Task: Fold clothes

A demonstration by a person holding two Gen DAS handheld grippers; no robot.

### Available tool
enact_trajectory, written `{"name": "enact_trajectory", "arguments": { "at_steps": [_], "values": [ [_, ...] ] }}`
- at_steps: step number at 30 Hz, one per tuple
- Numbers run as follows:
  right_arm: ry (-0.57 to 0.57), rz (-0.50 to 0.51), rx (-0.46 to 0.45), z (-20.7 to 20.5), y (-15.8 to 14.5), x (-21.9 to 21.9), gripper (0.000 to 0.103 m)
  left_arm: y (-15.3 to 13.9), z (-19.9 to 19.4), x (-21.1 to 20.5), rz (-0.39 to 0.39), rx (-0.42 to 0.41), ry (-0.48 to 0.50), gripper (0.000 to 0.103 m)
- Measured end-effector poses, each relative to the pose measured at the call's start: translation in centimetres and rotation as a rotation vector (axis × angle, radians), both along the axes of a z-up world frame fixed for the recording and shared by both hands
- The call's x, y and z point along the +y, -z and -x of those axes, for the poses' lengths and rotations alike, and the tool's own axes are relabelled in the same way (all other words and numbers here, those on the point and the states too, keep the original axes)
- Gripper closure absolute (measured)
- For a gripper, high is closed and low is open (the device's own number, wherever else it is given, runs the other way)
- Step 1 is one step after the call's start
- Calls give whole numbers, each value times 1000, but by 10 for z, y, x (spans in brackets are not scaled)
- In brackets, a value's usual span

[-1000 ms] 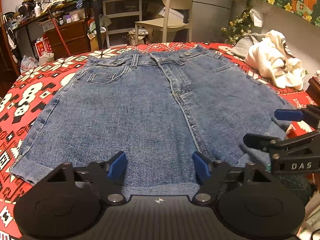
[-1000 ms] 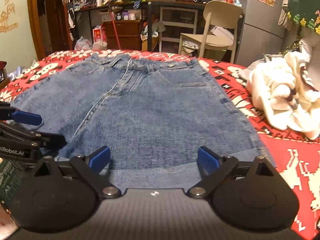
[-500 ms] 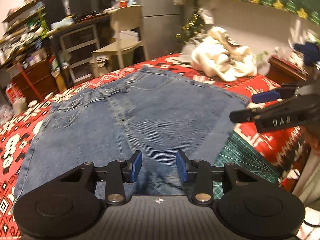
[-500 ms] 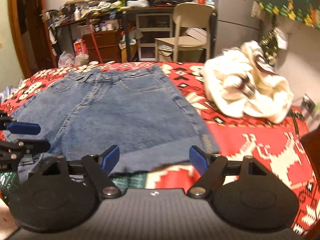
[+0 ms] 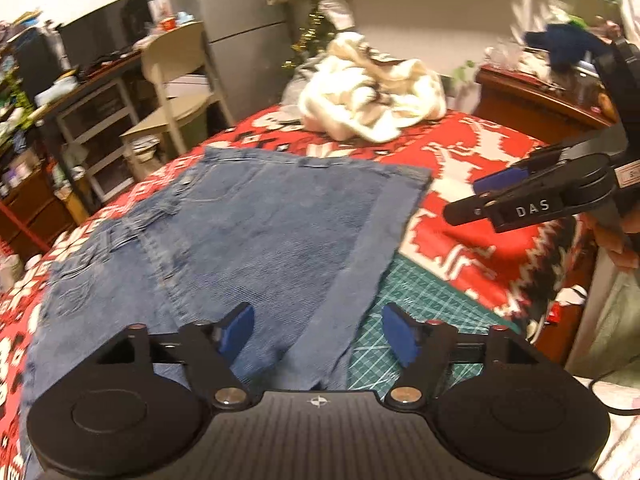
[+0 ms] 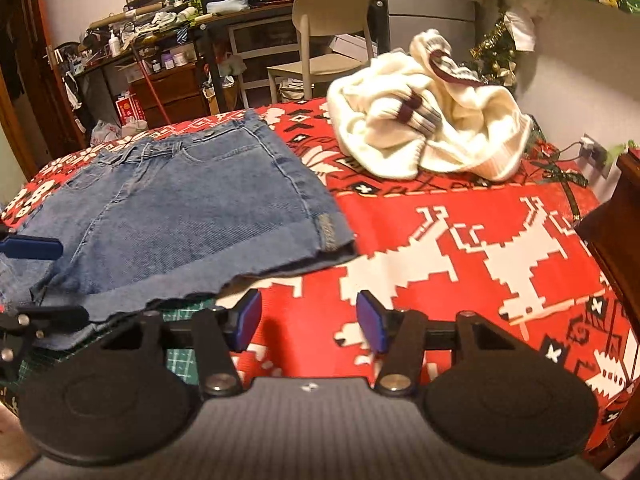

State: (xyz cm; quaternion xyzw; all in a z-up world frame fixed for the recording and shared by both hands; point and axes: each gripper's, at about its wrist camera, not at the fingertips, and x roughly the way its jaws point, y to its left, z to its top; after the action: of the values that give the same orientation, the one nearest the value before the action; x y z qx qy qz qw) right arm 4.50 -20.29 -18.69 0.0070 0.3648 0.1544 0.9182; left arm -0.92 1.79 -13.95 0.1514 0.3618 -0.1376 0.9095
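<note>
The denim shorts (image 5: pixel 248 232) were dragged toward 8 o'clock; the left gripper (image 5: pixel 318 330) was opening over their hem, the right gripper (image 6: pixel 308 320) was closing, nothing pinched.

- Your denim shorts (image 5: pixel 256 236) lie flat on the red patterned cloth, waistband away from you, cuffed hem hanging slightly past the near edge.
- The cream sweater (image 6: pixel 432 140) sits crumpled beyond them, apparently unfolded.

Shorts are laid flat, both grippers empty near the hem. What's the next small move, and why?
Probably ease the closing right gripper left onto the blue denim shorts hem corner; it holds nothing and hangs over the red patterned cloth beside that hem.
</note>
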Motion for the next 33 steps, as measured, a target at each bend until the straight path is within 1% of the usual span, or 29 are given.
{"name": "enact_trajectory", "arguments": {
  "at_steps": [2, 3, 4, 7, 8, 10, 11, 12, 14, 15, 17, 19, 21, 23, 26, 28, 29, 30, 31, 33],
  "values": [
    [8, 2, 9, -3, 4, -4, 53, 6, -7, -7, -35, 7, 15, 32],
    [12, 3, 13, -5, 7, -6, 60, 10, -10, -11, -54, 10, 22, 32],
    [16, 2, 19, -7, 9, -8, 63, 13, -15, -13, -68, 20, 24, 33],
    [26, -16, 24, -12, 10, -13, 65, 22, -25, -17, -88, 56, 43, 36],
    [29, -19, 22, -13, 10, -14, 65, 23, -27, -18, -89, 58, 53, 36],
    [35, -11, 11, -17, 8, -16, 65, 24, -29, -20, -93, 53, 74, 41],
    [37, -5, 5, -18, 6, -17, 65, 24, -29, -20, -95, 49, 82, 56],
    [41, -6, 3, -20, 5, -18, 65, 23, -31, -19, -90, 53, 87, 74],
    [49, -23, 6, -21, 2, -21, 65, 19, -34, -14, -41, 68, 70, 89],
    [51, -35, 9, -21, 0, -21, 65, 16, -35, -11, -19, 65, 54, 92],
    [51, -62, 17, -22, -2, -21, 64, 9, -38, -5, 29, 65, 25, 95],
    [35, -100, 37, -20, -3, -16, 64, 2, -41, 6, 104, 86, 0, 96],
    [18, -141, 60, -19, -4, -11, 64, -2, -43, 14, 154, 100, -26, 97],
    [3, -207, 112, -21, 0, -5, 64, -4, -47, 21, 212, 126, -54, 97],
    [0, -347, 203, -25, 9, 4, 67, -5, -49, 31, 291, 156, -81, 97],
    [1, -430, 256, -27, 16, 10, 75, -5, -49, 34, 310, 160, -85, 98],
    [5, -456, 272, -28, 19, 14, 77, -5, -49, 36, 315, 161, -85, 98],
    [10, -477, 287, -29, 22, 17, 80, -4, -49, 36, 319, 163, -87, 98],
    [15, -486, 297, -30, 25, 21, 87, -4, -49, 37, 323, 165, -88, 98],
    [33, -508, 317, -33, 31, 28, 94, -2, -48, 39, 332, 172, -90, 98]
  ]
}}
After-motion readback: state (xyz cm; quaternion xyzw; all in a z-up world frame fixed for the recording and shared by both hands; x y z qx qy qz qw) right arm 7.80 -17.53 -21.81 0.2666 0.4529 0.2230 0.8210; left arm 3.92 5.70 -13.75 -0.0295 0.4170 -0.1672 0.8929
